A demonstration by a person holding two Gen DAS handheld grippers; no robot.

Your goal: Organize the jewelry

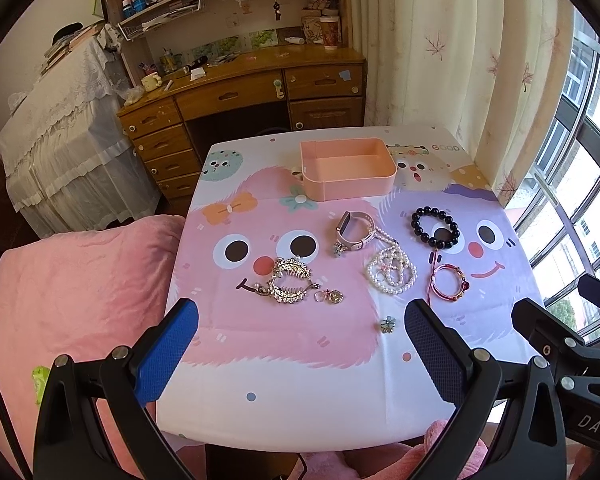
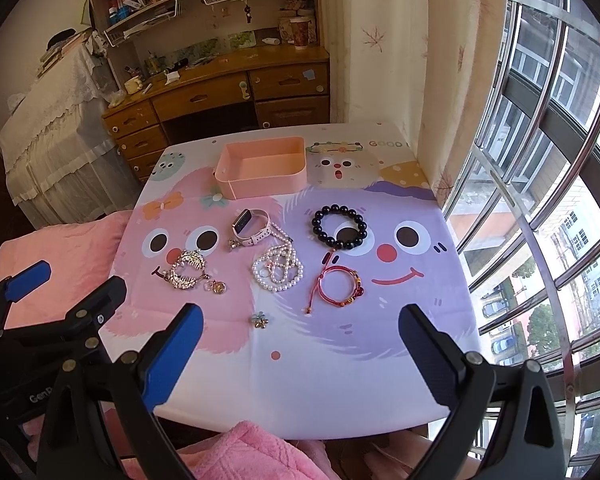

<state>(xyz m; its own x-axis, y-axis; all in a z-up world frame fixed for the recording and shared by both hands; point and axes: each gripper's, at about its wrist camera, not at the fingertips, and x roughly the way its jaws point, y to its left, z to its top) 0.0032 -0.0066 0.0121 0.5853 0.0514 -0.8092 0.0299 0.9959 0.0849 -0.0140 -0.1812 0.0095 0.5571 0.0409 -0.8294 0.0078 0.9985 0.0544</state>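
Pearl strand (image 2: 277, 269): table centre, six o'clock of pink tray (image 2: 260, 190). Likely light, limp, slippery; pinch a bunched loop. Left gripper (image 1: 300, 320), right gripper (image 2: 300, 322): jaws spread, empty.

Bare tablecloth (image 2: 300, 376) lay open along the near edge, broken only by a small flower charm (image 2: 259, 319). Farther in, jewellery crowded a band from the rhinestone clip (image 2: 186, 270) rightward to the red bracelet (image 2: 338, 286); the pink tray (image 2: 262, 168) stood beyond.

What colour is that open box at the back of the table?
The rectangular plastic box is plain peach-pink, clearest in the right wrist view.
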